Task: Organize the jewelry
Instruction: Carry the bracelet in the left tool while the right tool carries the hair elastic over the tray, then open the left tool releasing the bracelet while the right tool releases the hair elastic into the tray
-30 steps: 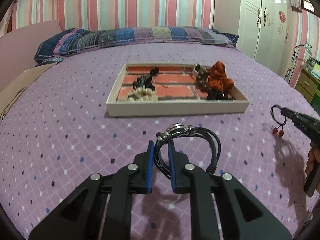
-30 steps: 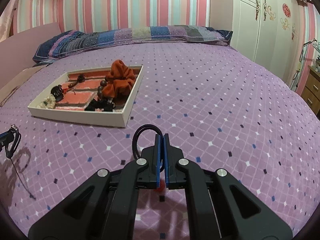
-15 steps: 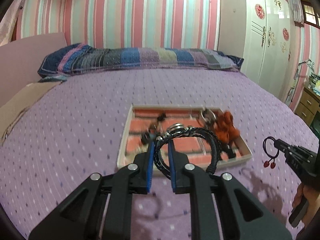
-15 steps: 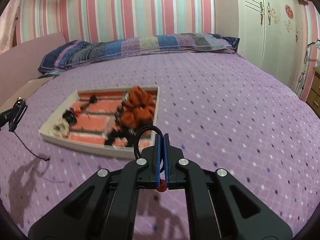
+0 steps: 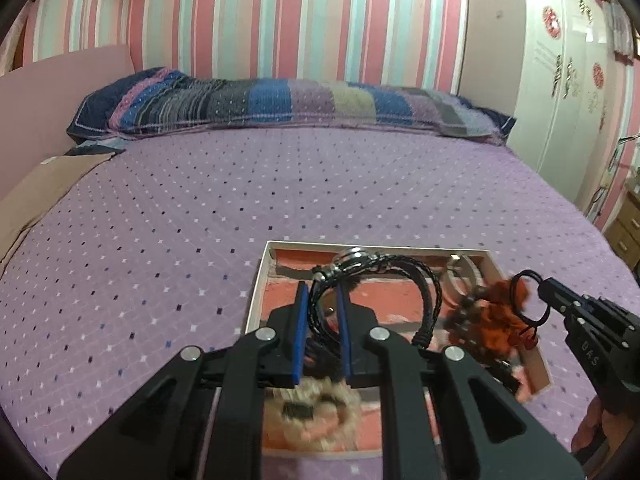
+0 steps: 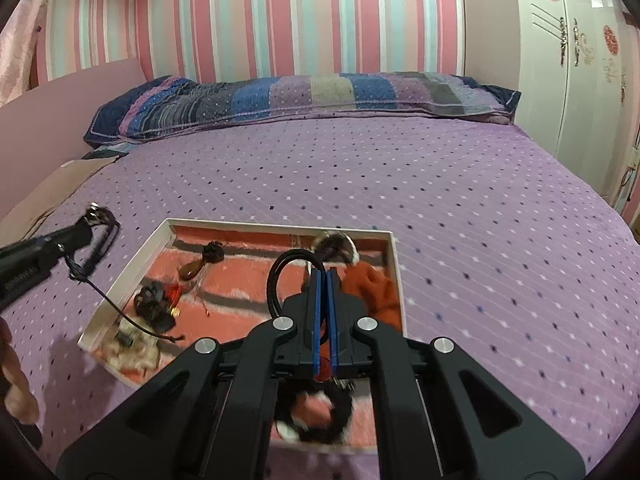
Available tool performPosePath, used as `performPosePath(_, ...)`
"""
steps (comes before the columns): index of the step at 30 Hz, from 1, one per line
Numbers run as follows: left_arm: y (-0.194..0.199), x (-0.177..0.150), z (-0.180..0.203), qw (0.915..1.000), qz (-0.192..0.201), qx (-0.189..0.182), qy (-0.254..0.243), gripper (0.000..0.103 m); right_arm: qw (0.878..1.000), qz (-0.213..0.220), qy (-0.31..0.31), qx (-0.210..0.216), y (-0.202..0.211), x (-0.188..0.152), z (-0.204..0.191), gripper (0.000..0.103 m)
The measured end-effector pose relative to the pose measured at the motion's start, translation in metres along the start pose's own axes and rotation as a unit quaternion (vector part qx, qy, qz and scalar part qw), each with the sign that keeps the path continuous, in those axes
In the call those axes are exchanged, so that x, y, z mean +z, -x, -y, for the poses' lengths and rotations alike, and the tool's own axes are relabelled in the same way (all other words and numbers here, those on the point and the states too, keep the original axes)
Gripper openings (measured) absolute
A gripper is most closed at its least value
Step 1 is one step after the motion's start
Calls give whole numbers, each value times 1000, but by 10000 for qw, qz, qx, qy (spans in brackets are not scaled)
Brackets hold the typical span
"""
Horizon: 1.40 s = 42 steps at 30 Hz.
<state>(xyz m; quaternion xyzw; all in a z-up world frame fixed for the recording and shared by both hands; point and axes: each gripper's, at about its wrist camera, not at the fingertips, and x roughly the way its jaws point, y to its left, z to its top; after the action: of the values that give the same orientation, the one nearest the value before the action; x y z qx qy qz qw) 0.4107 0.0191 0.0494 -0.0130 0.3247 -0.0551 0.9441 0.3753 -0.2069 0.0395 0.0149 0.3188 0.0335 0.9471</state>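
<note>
Left gripper: the left gripper [image 5: 322, 308] is clamped on a black braided bracelet [image 5: 416, 280] with a shiny metal clasp. It hangs over the left part of the tray.
Right gripper: the right gripper [image 6: 322, 300] has its blue pads pressed together on a thin black hair tie [image 6: 280, 276]. Small red beads dangle from the tie in the left camera's view. It hangs over the right part of the tray.
Tray: the white tray [image 6: 132, 264] sits on the purple bed cover [image 6: 480, 220]. It has a red fuzzy floor.
Already in the tray: an orange scrunchie [image 6: 376, 288], a fluffy cream scrunchie [image 5: 316, 412], a dark bead bracelet [image 5: 464, 308] and some small dark pieces I cannot name.
Done so far: I think most of the job is done, since many things lie in the tray.
Left to do: the bracelet and the hair tie are both in the air. I think each one needs to be let go over a bare red spot.
Edges: the tray walls are low. A cord dangles from the bracelet across the left wall, so it could catch there.
Open room: the bed cover around the tray is wide and bare. The middle of the tray has bare red floor. The right side is crowded by the orange scrunchie.
</note>
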Motion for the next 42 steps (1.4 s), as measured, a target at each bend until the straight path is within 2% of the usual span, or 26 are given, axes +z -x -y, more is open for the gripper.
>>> performPosePath(3, -26, 8, -4, 9998, -188, -66, 57, 14, 9999, -159, -27, -7, -27, 6, -4, 4)
performPosePath(8, -69, 15, -8, 9989, -452, 69, -51, 15, 9989, -441, 44, -128, -69, 14, -11, 4)
performPosePath(11, -91, 16, -9, 9980, -578, 212, -138, 15, 9983, -549, 85, -203, -86, 20, -12, 4)
performPosePath(17, -129, 14, -20, 9949, -988, 196, -26, 15, 9968, -749, 15, -282, -110, 28, -9, 4)
performPosePath(24, -141, 9, -18, 9933, -1141, 174, -102, 15, 9955, -892, 37, -315, -122, 26, -8, 4)
performPosePath(36, -153, 5, -14, 9892, -1396, 364, -255, 17, 9902, -1340, -20, -399, -138, 18, -7, 4)
performPosePath(42, -154, 5, -15, 9865, -1551, 431, -298, 17, 9887, -1451, -22, -387, -140, 15, -6, 8)
